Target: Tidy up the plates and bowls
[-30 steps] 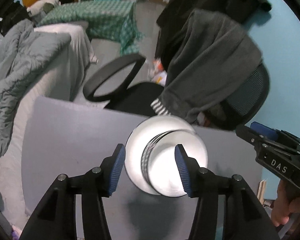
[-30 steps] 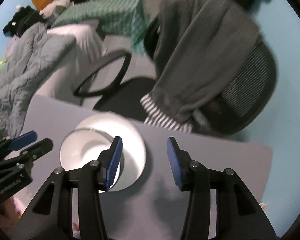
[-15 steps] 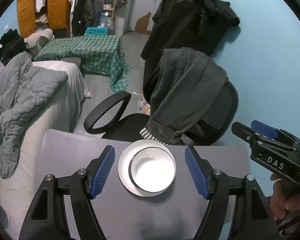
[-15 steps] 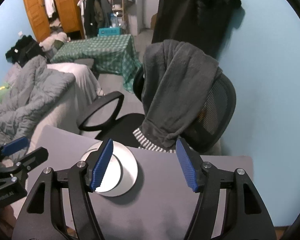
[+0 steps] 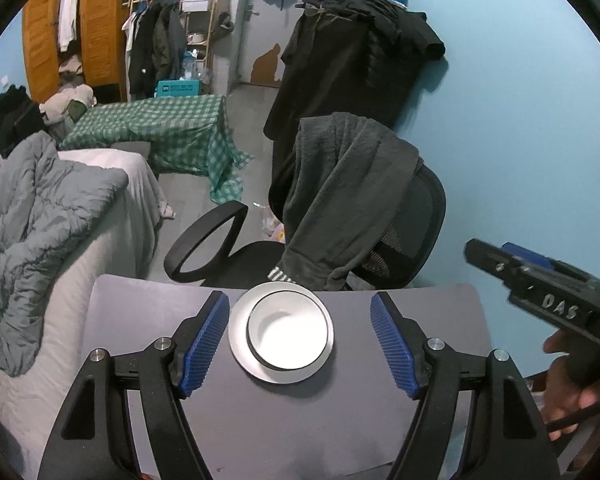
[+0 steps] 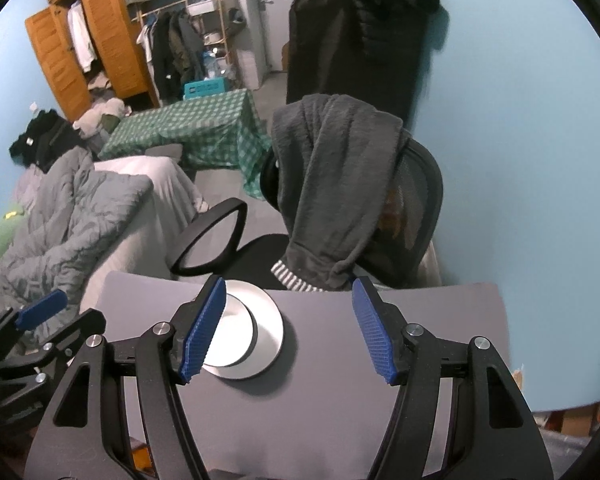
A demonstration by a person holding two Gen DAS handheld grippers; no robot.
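A white bowl (image 5: 288, 334) sits inside a white plate (image 5: 240, 344) near the far edge of the grey table (image 5: 160, 420). My left gripper (image 5: 298, 300) hovers high above them, open wide, with nothing between its blue pads (image 5: 204, 344). The right wrist view shows the same bowl (image 6: 232, 336) and plate (image 6: 266, 328) partly hidden behind the left finger. My right gripper (image 6: 290, 284) is also open and empty, raised over the bare table to the right of the plate. Each gripper shows at the edge of the other's view, held by a hand.
Just beyond the table's far edge stands a black office chair (image 5: 412, 216) with a grey garment (image 5: 340, 184) draped over it. A bed with a grey quilt (image 5: 32, 216) lies to the left. The blue wall (image 5: 520, 140) borders the right side.
Both grippers have risen and drawn back from the bowl and plate. The left jaws, which stood close on either side of the bowl, have spread wide; the right jaws widened too.
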